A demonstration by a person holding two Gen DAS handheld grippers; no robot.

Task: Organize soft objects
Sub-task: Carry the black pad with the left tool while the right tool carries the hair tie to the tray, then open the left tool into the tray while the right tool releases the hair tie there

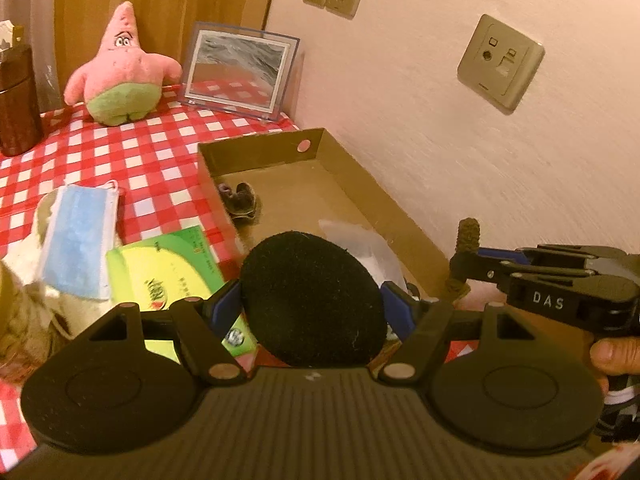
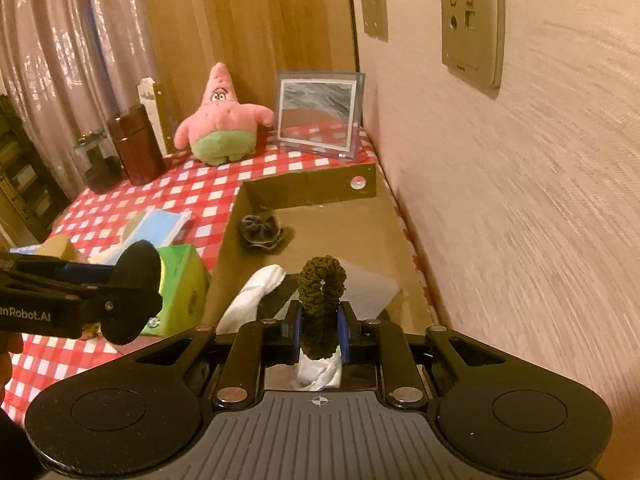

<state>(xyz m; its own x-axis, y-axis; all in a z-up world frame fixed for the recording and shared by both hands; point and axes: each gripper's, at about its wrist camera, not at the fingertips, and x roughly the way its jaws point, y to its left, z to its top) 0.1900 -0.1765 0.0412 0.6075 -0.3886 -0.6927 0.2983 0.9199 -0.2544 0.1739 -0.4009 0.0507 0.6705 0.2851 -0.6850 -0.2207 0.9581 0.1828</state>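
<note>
Holding two soft items at once, one per hand, both poised at the near end of the cardboard box (image 2: 304, 188).

L tongs (image 1: 310, 300): clamped on a black round pad (image 1: 312, 296), gripped by its lower edge so the disc stands upright between the fingers. In the R wrist view this pad sits over the counter (image 1: 132, 148) edge just beside the green tissue pack (image 2: 182, 284), i.e. not yet over the box floor.

R tongs (image 2: 320, 330): clamped on an olive scrunchie (image 2: 322, 296), pinched across its lower loop, upper loop standing free. Held above the box interior, near the wall-side rim. Probable reason: drop zone is right under it.

Box contents so far: dark scrunchie (image 2: 262, 230) at far end, white cloth (image 2: 256, 298) plus a pale sheet, prob. plastic, at near end. Box acts as the collection bin for soft things, judging by the task.

Left on the counter: blue face mask (image 1: 80, 236) lying on a beige fuzzy item (partly hidden, can't ID), Patrick plush (image 1: 120, 68) at the back. Picture frame (image 1: 240, 72) and brown jar (image 1: 18, 100) are hard, likely stay put.

Est. progress: approx. halfway. Next move, in my judgement: open R over the box, then swing L rightward over the rim & release.
</note>
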